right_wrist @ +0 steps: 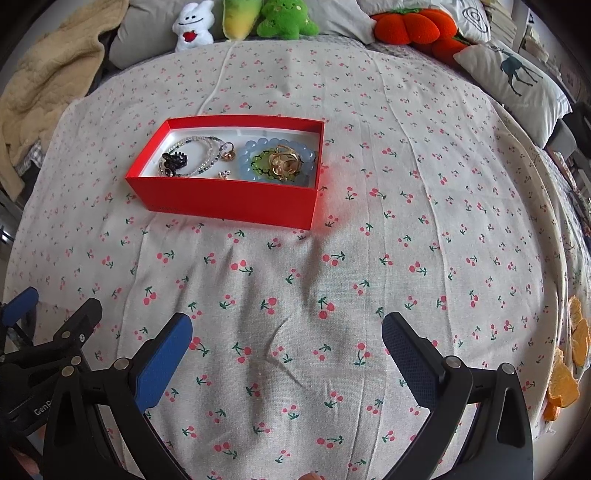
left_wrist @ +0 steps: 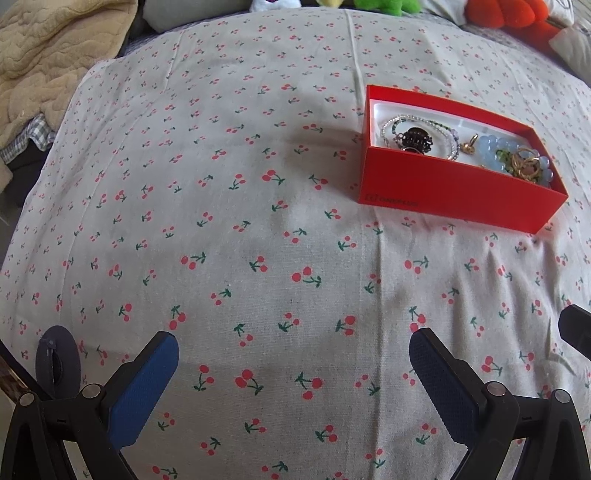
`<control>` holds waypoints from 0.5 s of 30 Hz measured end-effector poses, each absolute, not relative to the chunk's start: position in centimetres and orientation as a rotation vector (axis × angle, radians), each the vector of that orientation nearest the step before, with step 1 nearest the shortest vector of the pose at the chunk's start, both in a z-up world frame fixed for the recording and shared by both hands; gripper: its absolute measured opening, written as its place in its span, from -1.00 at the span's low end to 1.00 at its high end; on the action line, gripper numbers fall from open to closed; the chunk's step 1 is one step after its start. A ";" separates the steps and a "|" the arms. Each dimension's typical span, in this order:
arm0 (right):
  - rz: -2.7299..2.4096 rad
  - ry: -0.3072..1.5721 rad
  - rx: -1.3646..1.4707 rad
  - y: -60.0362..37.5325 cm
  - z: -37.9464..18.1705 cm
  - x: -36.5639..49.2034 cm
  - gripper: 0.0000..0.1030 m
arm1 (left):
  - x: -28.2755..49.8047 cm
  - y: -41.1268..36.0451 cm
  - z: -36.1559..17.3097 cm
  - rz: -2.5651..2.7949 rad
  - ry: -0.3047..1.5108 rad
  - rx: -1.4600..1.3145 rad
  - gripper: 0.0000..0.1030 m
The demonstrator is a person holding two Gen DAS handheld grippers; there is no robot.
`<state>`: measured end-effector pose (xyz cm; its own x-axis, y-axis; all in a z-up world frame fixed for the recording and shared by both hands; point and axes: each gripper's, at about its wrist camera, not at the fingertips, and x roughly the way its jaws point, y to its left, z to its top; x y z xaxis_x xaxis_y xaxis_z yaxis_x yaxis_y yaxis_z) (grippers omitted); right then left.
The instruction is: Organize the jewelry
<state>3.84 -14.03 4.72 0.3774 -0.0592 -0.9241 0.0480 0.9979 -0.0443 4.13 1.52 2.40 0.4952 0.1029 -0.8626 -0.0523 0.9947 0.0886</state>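
A red open box (left_wrist: 454, 192) (right_wrist: 225, 195) lies on the cherry-print cloth. Inside are a beaded necklace (right_wrist: 207, 155), a dark hair claw (left_wrist: 415, 139) (right_wrist: 175, 159), a pale blue bead bracelet (left_wrist: 491, 146) (right_wrist: 255, 146), gold rings (right_wrist: 282, 162) (left_wrist: 526, 164) on a green piece, and a small gold ring (right_wrist: 228, 153) (left_wrist: 469, 146). My left gripper (left_wrist: 293, 345) is open and empty, near and left of the box. My right gripper (right_wrist: 288, 334) is open and empty, in front of the box. The left gripper also shows at the right wrist view's left edge (right_wrist: 44, 317).
The cherry-print cloth (right_wrist: 406, 240) covers a bed. Plush toys (right_wrist: 284, 18) and an orange plush (right_wrist: 413, 26) line the far edge. A deer-print pillow (right_wrist: 517, 85) lies far right, a beige blanket (left_wrist: 44, 62) far left. A dark round patch (left_wrist: 57, 360) sits near my left finger.
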 end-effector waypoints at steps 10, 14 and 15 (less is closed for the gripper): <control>-0.068 1.183 -0.015 -14.1 4.6 3.8 1.00 | 4.2 1.4 2.4 0.106 1.046 0.059 0.99; -0.069 1.183 -0.015 -14.0 4.6 3.8 1.00 | 4.1 1.6 2.4 0.118 1.042 0.060 0.99; -0.069 1.183 -0.016 -14.0 4.6 3.8 1.00 | 4.1 1.6 2.4 0.115 1.044 0.058 0.99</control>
